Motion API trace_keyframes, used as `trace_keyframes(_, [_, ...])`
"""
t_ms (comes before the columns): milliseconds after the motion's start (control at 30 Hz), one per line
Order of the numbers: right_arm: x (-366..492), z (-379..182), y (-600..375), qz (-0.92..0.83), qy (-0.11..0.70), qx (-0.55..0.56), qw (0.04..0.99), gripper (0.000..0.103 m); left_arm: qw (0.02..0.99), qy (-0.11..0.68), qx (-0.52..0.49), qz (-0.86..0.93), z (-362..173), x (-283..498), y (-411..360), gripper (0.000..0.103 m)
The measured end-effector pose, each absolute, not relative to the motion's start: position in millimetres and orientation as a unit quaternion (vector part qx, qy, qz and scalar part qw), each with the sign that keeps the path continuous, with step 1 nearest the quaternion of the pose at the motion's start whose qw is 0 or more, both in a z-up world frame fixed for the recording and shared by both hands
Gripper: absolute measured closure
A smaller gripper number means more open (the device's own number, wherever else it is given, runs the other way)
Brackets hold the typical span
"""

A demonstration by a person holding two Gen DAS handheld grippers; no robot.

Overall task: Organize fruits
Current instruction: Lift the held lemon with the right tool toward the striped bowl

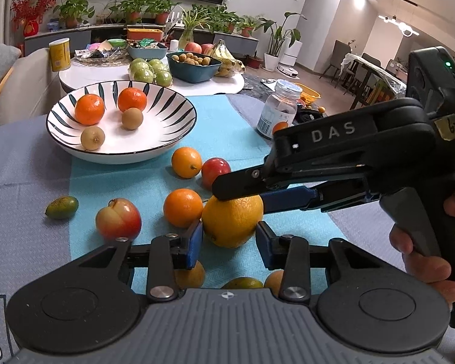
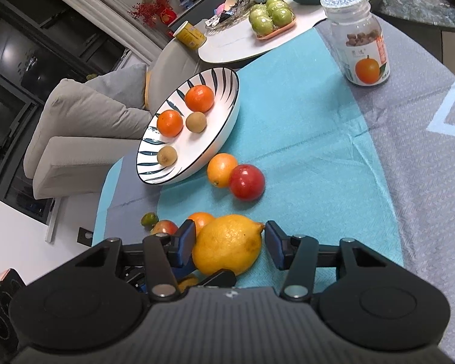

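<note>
Between both claws' blue pads lies the lemon (image 2: 227, 244) on the table (image 1: 112, 179), long axis crosswise to the right claw (image 2: 230, 242), which straddles it wide, not yet pinching. Its left claw (image 1: 229, 238) brackets it narrowly, pads at the skin. Beyond the lemon, the striped bowl (image 1: 179, 112) holds two mandarins and two longans.

**Yellow lemon between the right gripper's blue pads**

A large yellow lemon (image 2: 227, 244) lies on the turquoise cloth (image 2: 312, 157), between the right gripper (image 2: 230, 244) and its blue pads (image 2: 186, 242). The left pad sits close against it; the right one stands just clear. Far left, a white striped ceramic bowl (image 2: 224, 139) holds two tangerines and two small brown fruits.
</note>
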State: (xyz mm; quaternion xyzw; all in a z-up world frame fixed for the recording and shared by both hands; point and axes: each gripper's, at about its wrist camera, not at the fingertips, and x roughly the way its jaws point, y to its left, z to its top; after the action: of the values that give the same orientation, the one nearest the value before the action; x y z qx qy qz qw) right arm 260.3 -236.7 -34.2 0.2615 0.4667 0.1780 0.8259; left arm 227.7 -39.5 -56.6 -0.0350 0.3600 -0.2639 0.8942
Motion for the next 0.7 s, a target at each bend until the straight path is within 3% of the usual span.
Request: trace_keyframes(700, [270, -4, -227, 0.181, 0.441, 0.262, 0.839, 0.030, 0.912, 0.321, -0.023, -0.254, -29, 231, -36, 0.067])
